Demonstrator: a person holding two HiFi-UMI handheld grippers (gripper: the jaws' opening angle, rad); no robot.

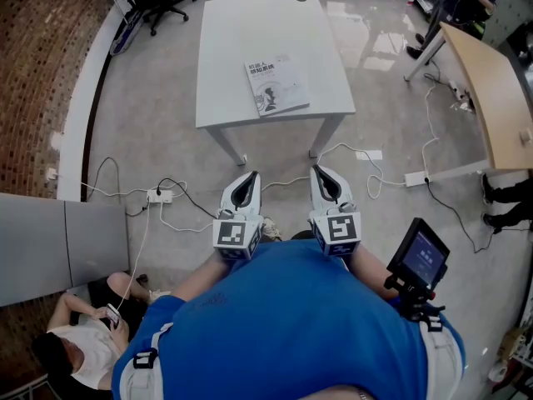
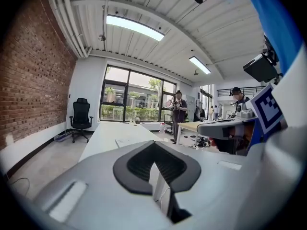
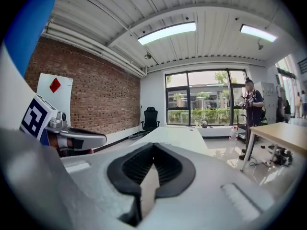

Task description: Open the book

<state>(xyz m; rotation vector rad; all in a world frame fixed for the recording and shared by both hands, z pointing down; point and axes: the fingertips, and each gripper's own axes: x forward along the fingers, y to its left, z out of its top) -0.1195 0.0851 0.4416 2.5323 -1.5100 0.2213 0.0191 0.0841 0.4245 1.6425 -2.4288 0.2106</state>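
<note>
We hold the left gripper (image 1: 247,177) and the right gripper (image 1: 323,173) side by side just short of the white table (image 1: 241,32). Both are clenched on nothing and aimed at the table, apparently staged for approach. The book (image 1: 277,85) lies closed, cover up, by the table's near edge, well apart from both grippers.

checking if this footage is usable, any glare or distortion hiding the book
Head view: book sharp, evenly lit; glare on the floor beside the table, not on the book. Both gripper views: heavy fisheye bending, dark corners, bright windows.
</note>
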